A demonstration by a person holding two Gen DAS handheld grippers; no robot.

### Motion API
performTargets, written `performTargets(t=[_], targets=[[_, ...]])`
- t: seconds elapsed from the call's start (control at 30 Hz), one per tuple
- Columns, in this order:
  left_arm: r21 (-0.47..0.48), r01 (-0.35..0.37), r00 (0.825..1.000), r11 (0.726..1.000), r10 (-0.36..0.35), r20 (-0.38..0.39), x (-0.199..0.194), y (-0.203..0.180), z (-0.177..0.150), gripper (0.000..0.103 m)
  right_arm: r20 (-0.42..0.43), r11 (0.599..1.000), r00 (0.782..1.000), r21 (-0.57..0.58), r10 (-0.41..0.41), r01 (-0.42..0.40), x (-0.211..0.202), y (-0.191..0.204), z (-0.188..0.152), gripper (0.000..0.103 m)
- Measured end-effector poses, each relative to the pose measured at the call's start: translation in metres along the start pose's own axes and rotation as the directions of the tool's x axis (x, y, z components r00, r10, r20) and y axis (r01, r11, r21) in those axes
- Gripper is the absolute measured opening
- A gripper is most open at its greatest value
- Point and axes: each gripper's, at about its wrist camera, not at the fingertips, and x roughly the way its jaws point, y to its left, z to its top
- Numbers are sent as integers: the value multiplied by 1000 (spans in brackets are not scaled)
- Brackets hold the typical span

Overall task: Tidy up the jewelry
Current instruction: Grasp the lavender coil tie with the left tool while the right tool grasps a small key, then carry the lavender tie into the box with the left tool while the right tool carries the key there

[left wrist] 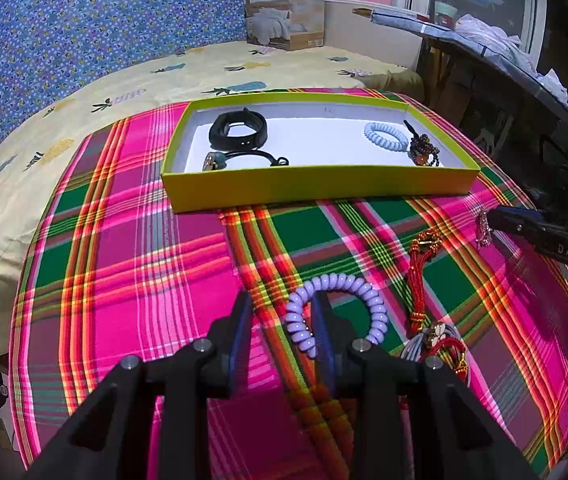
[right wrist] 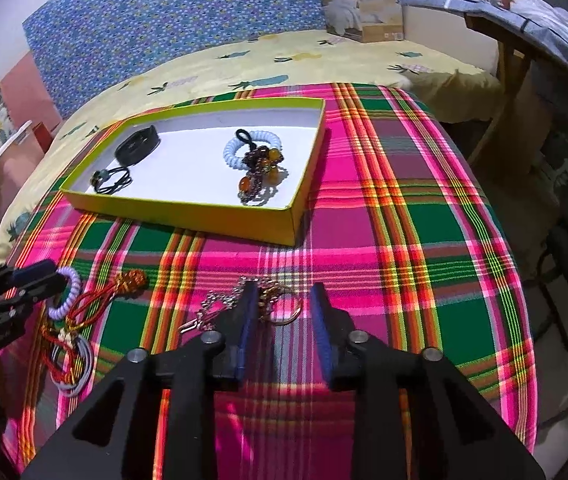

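Left jaws (left wrist: 284,312) part-open astride lilac coil bracelet (left wrist: 338,312); right jaws (right wrist: 284,304) part-open, empty; "DAS" lettering.

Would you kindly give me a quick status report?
Left gripper open, one finger inside purple coil tie. Right gripper open over chain. Tray unobstructed.

One yellow-green box (left wrist: 316,190). Inside: one black strap coil (left wrist: 237,130), one black cord piece with a bead (left wrist: 243,158), one pale blue spiral hair tie (left wrist: 386,134), one dark beaded cluster with amber stones (right wrist: 259,176). Four in total. On the plaid cloth (left wrist: 143,264): one lilac spiral hair tie (left wrist: 338,314), one red beaded strand (left wrist: 422,268), one bundle of thin bangles (right wrist: 69,364), exact count unclear, one silver chain (right wrist: 213,304), one gold ring (right wrist: 286,312). Two grippers. One cardboard carton (left wrist: 286,8) behind.
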Motion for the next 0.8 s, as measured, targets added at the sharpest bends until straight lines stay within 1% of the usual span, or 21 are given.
performTargets(t=[0.07, 0.1, 0.17, 0.33, 0.37, 0.43, 0.47, 0.6, 0.8], targets=[[0, 0, 1000, 1000, 0, 0, 0, 0, 0, 32, -17, 999, 999, -17, -31, 31, 0, 0, -3, 11], [0, 1, 1000, 1000, -1, 0, 0, 0, 0, 32, -18, 999, 999, -23, -39, 39, 0, 0, -6, 11], [1, -1, 1000, 1000, 1, 0, 0, 0, 0, 32, -16, 999, 999, -13, -30, 29, -2, -5, -9, 10], [7, -6, 1000, 1000, 6, 0, 0, 0, 0, 31, -16, 998, 999, -18, -52, 52, -2, -8, -9, 10], [9, -9, 1000, 1000, 9, 0, 1, 0, 0, 28, -16, 998, 998, -18, -58, 58, -2, -8, -8, 7], [10, -14, 1000, 1000, 14, 2, 0, 0, 1, 20, -13, 998, 998, -10, -58, 58, -2, -8, -8, 7], [10, -10, 1000, 1000, 10, 3, 0, 0, 1, 13, -12, 998, 998, -5, -57, 57, -2, -9, -8, 7], [13, -8, 1000, 1000, 8, 7, 0, -1, 1, 10, -6, 998, 998, 9, -59, 59, -4, -10, -8, 7], [12, 15, 1000, 1000, -15, 20, -5, -2, 1, 9, 17, 998, 998, 8, -64, 64, -16, -9, -9, 7]])
